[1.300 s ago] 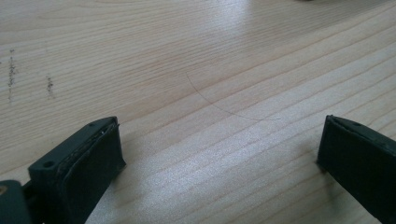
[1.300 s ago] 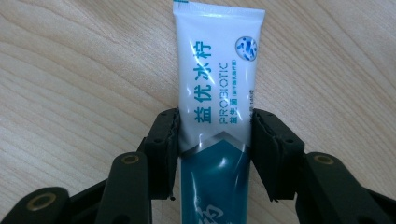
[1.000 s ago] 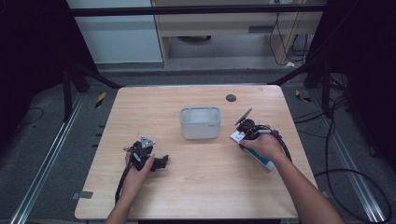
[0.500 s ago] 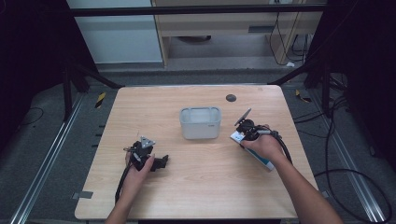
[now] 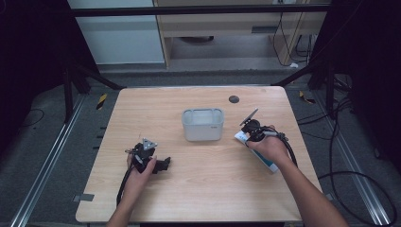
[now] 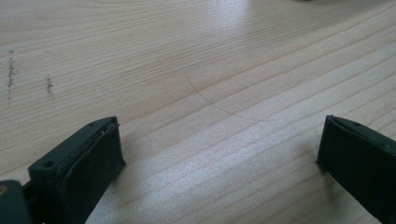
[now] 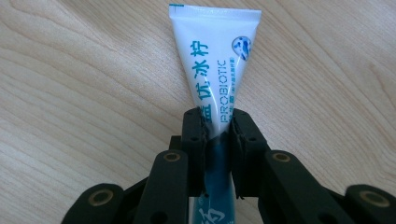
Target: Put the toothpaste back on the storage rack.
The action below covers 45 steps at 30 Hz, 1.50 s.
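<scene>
high view: a wooden tabletop [image 5: 198,189] with a person's forearms entering from the bottom edge. the right hand-held gripper [image 5: 249,134] lies low at the tabletop's right side, over a white and blue toothpaste tube [image 5: 265,158] that lies flat on the wood, slanting from near the bin down toward the right edge. right gripper view: the right hand-held gripper [image 7: 218,135] pinches the toothpaste tube [image 7: 219,60] across its body; the two black jaws have just been closing and now press on the tube from both sides, with the flat crimped end pointing away from the camera and the blue part running back beneath the linkage. a pale grey rectangular bin [image 5: 203,124] stands at the middle of the tabletop, just beside the tube's upper end and apart from it. a small dark round spot [image 5: 233,99] sits behind the bin. the left hand-held gripper [image 5: 161,165] rests at the tabletop's left, well apart from the bin. left gripper view: the left hand-held gripper [image 6: 219,154] has its jaws spread wide over bare wood grain.
</scene>
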### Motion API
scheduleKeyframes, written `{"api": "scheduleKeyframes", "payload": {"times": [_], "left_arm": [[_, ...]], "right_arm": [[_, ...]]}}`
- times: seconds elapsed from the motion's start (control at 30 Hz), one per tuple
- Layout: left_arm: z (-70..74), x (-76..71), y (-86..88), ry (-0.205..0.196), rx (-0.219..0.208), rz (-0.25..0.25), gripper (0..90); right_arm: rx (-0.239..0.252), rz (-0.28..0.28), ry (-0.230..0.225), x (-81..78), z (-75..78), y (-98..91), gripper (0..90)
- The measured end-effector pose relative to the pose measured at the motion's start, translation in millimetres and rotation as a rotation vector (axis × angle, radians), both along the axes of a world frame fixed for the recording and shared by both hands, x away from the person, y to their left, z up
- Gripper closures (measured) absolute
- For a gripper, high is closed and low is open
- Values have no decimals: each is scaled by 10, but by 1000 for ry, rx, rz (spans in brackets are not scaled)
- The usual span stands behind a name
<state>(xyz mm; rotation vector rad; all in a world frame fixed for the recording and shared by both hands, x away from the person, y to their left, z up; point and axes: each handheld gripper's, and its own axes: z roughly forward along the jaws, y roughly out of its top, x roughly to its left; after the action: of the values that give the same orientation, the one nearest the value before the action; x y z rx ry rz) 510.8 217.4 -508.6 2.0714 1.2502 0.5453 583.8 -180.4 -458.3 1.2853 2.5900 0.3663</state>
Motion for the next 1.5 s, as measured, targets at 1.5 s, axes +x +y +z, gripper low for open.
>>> {"api": "scheduleKeyframes", "payload": {"times": [1.5], "left_arm": [[0,1,0,0,0,0,0]], "right_arm": [[83,-33,-68,-6,427,-213,801]]}}
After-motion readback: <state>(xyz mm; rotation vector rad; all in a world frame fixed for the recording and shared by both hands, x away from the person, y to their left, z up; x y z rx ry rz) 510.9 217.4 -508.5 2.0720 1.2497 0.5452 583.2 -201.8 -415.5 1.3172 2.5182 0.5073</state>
